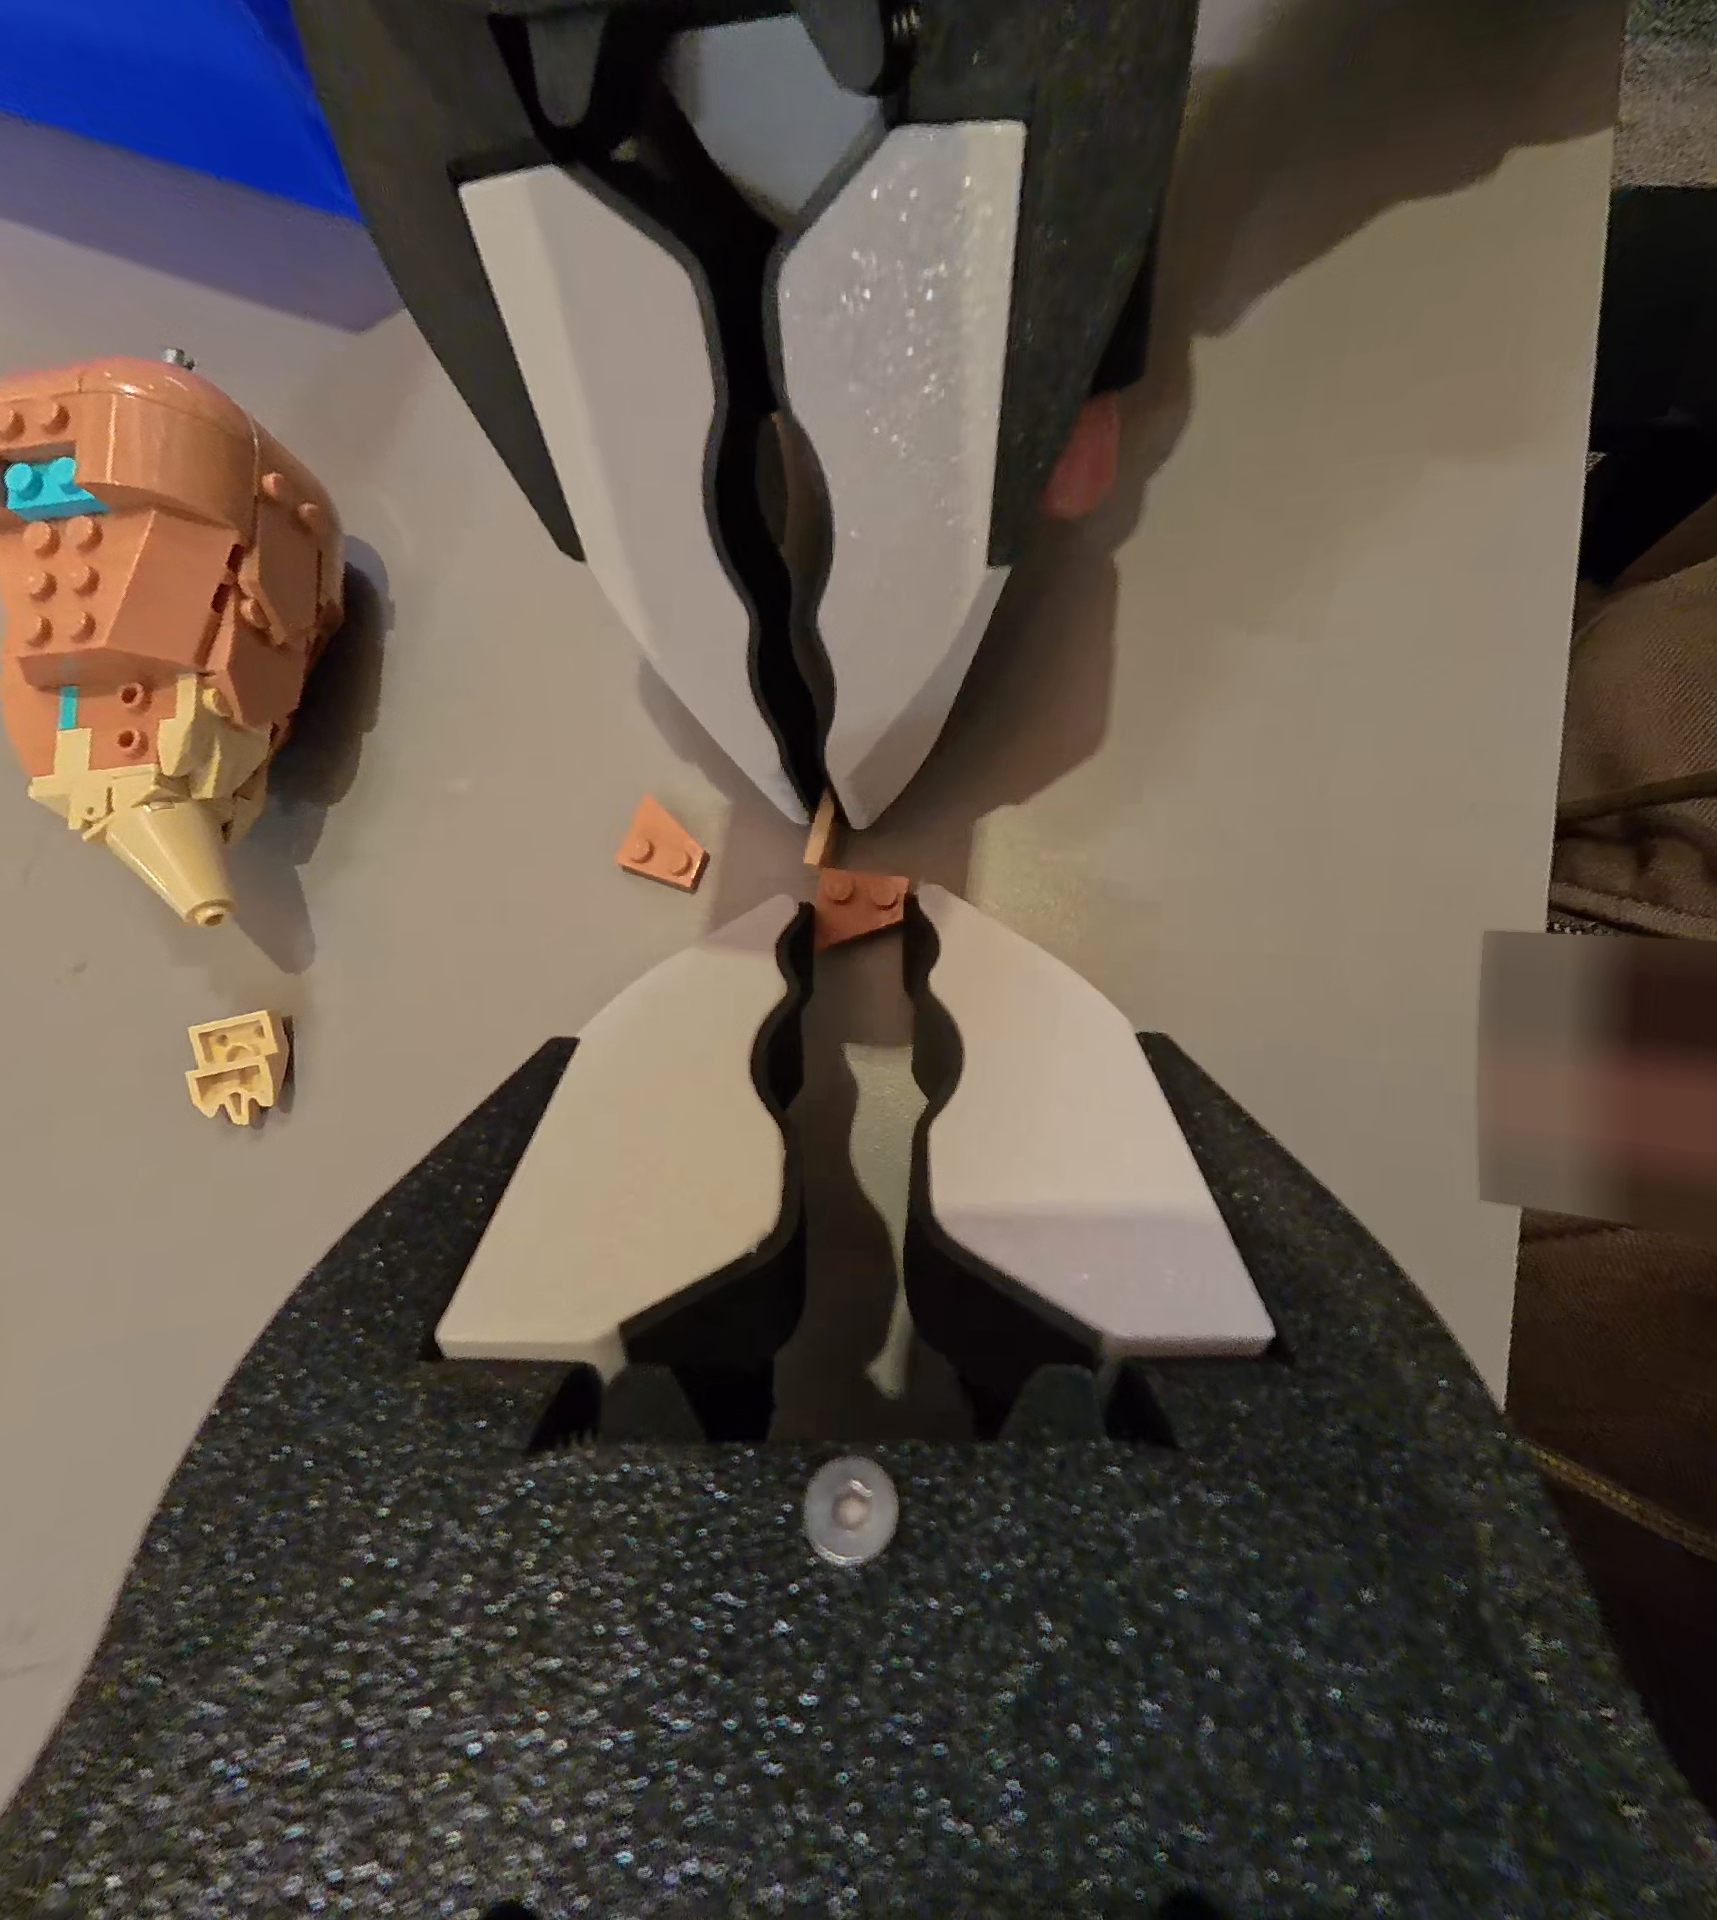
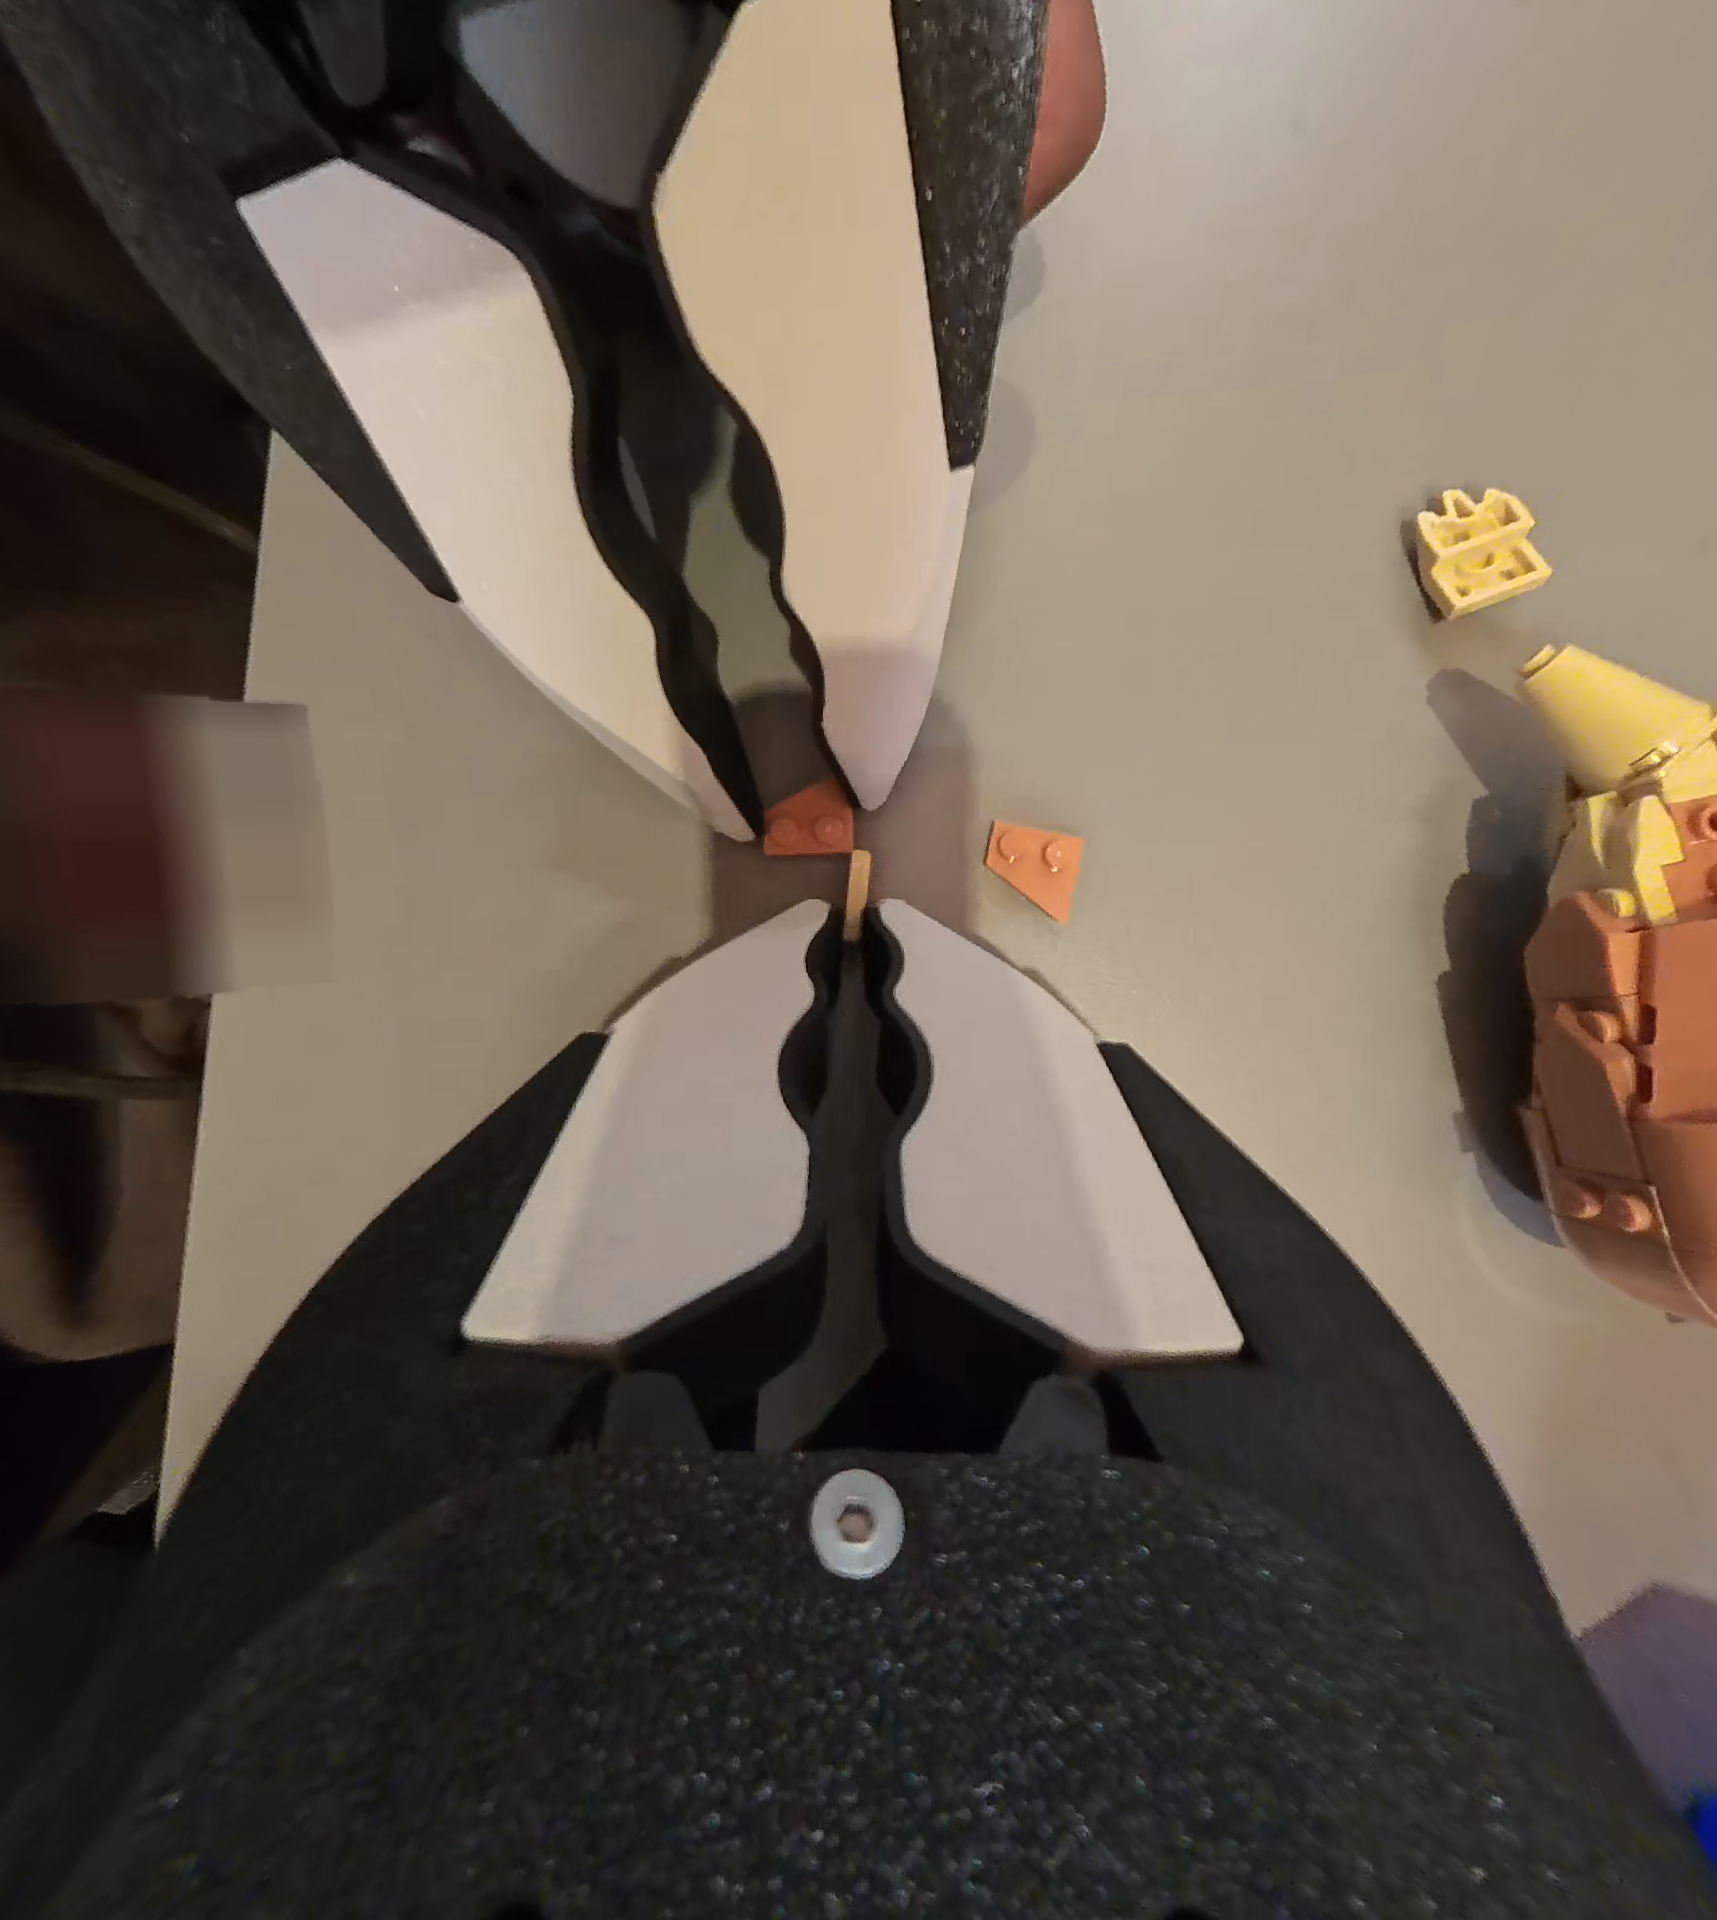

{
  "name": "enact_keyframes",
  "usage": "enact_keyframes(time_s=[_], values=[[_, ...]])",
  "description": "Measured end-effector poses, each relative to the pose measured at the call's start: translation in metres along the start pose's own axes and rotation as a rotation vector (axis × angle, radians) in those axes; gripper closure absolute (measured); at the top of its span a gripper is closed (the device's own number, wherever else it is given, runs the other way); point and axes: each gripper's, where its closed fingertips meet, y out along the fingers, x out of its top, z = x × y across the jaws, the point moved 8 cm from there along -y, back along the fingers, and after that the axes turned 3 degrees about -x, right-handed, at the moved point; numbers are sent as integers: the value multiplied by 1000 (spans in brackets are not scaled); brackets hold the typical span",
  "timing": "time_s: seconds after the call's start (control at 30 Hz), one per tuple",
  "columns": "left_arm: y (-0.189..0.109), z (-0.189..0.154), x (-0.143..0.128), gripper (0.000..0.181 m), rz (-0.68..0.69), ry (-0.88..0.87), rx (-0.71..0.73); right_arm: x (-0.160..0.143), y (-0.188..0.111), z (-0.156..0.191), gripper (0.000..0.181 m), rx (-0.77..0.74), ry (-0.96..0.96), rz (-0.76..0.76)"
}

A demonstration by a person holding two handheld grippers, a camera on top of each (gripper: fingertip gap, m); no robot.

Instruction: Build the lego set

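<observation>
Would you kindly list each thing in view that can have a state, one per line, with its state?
left gripper: shut on a brown wedge plate, studs showing.
right gripper: shut on a thin tan plate, held edge-on.
loose brown wedge plate: flat on the table, studs up, untouched.
tan bracket piece: loose on the table, apart from the model.
brown and tan model: lying on its side, part-built.
</observation>
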Motion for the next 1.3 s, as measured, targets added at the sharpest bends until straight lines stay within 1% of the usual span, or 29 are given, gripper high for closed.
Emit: enact_keyframes(time_s=[0.03,0.23,0.43,0.63,0.9,1.07,1.3], values=[[0,0,0,165,0,0,1,0,0,0,178,5,4,-4],[0,1,-1,165,-5,3,5,-1,-2,-3,178,59,64,-50],[-2,0,0,165,-32,42,10,2,-7,-8,178,201,233,-147],[-3,-3,1,165,-57,121,34,0,-5,-10,178,256,329,-145],[-5,-7,2,165,-83,180,53,-2,-3,-9,176,301,387,-154],[-4,-8,2,165,-79,190,52,-3,-3,-8,176,298,380,-154],[-5,-10,2,165,-88,217,55,-4,-4,-8,177,333,394,-162]])
